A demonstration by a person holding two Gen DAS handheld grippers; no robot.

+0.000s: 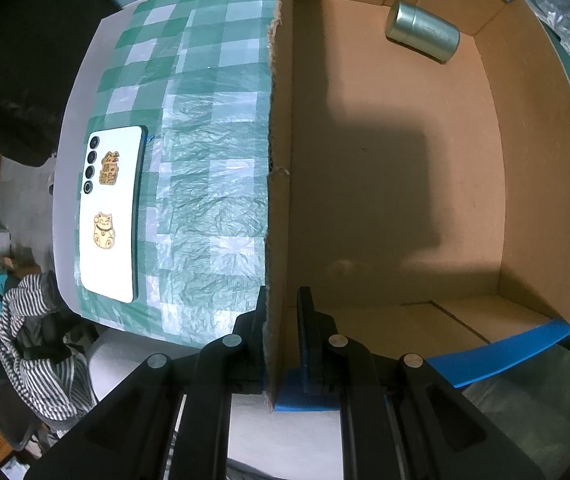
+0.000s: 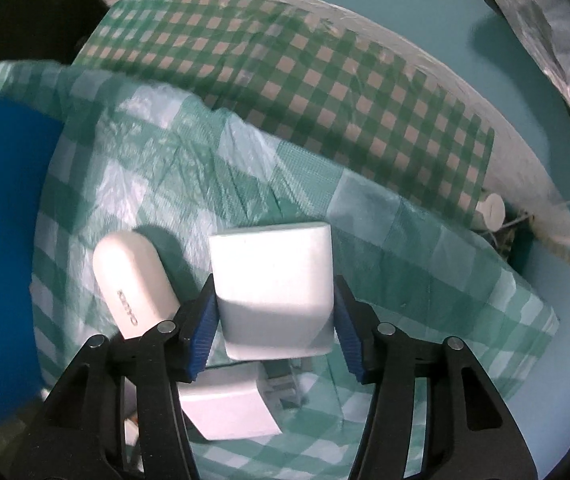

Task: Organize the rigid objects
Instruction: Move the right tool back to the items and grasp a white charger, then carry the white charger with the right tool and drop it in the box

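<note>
The left gripper (image 1: 281, 332) is clamped on the raw corrugated wall of the cardboard box (image 1: 533, 184), where a smooth metal tin (image 1: 423, 31) lies at one o'clock on the floor. The right gripper (image 2: 275, 320) straddles a white rounded block (image 2: 275, 292), the left pad touching, the right just apart. A glossy white pill-shaped case (image 2: 135, 284) lies at nine o'clock on crinkled green-checked plastic cloth (image 2: 405, 248).
</note>
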